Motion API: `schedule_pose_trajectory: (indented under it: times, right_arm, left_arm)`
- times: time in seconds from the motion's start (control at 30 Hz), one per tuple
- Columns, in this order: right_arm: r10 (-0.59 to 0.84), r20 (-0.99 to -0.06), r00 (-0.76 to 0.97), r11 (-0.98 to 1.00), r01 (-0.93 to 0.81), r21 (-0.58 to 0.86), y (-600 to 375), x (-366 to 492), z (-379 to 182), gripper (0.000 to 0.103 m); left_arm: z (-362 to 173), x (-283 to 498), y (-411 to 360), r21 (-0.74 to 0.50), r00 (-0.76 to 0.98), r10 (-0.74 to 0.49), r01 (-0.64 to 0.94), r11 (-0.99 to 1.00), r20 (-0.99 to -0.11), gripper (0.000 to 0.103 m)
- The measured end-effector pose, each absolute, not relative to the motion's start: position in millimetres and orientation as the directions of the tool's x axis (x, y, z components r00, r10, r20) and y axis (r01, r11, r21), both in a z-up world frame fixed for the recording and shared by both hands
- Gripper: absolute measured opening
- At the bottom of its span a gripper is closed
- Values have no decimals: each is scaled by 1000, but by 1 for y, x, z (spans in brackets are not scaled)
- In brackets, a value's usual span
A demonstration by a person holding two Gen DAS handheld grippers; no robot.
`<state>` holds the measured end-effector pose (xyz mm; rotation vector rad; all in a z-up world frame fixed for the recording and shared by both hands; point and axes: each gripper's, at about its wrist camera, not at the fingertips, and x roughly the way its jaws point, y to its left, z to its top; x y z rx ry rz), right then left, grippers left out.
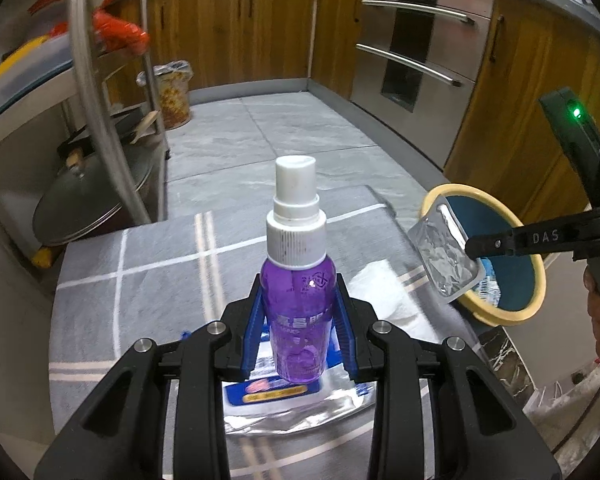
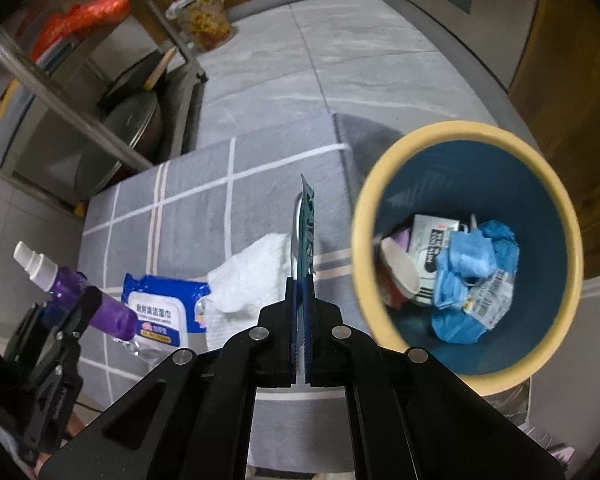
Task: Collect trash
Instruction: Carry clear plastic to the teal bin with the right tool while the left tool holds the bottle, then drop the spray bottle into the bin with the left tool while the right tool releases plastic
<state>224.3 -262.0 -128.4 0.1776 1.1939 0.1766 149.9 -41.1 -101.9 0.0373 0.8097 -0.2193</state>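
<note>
My left gripper [image 1: 300,320] is shut on a purple spray bottle [image 1: 298,300] with a white pump top, held upright above the grey checked mat [image 1: 148,280]. The same bottle [image 2: 100,308] and the left gripper [image 2: 66,312] show at the left of the right wrist view. My right gripper [image 2: 302,292] is shut on a flat silver foil packet [image 2: 306,232], seen edge-on. In the left wrist view that packet [image 1: 446,258] hangs in front of the bin's rim. The blue bin [image 2: 472,148] with a cream rim stands to the right, holding several pieces of trash.
A blue wet-wipes pack [image 2: 160,312] and a crumpled white tissue [image 2: 252,280] lie on the mat. A steel rack [image 1: 100,128] with a lidded pot [image 1: 88,196] stands at the left. Wooden cabinets [image 1: 236,28] and an oven [image 1: 420,52] line the far side.
</note>
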Motion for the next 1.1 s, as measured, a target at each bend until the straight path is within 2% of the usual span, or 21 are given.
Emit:
schedule_pose_trajectory:
  times: [0.4, 0.6, 0.83, 1.1]
  right_arm:
    - [227, -868, 442, 955, 72, 287, -360, 208, -114, 3]
    - [210, -864, 457, 941, 145, 306, -402, 213, -120, 3]
    - [183, -867, 463, 935, 191, 299, -431, 221, -125, 3]
    - [170, -869, 464, 940, 187, 284, -438, 221, -126, 3]
  left_arm:
    - [-93, 165, -113, -48, 657, -252, 313, 949, -710, 32]
    - [-91, 175, -158, -116, 619, -382, 426, 897, -686, 32]
    - [-101, 175, -206, -117, 561, -460, 540, 834, -688, 32]
    - [-117, 178, -237, -100, 510, -482, 607, 789, -712, 32]
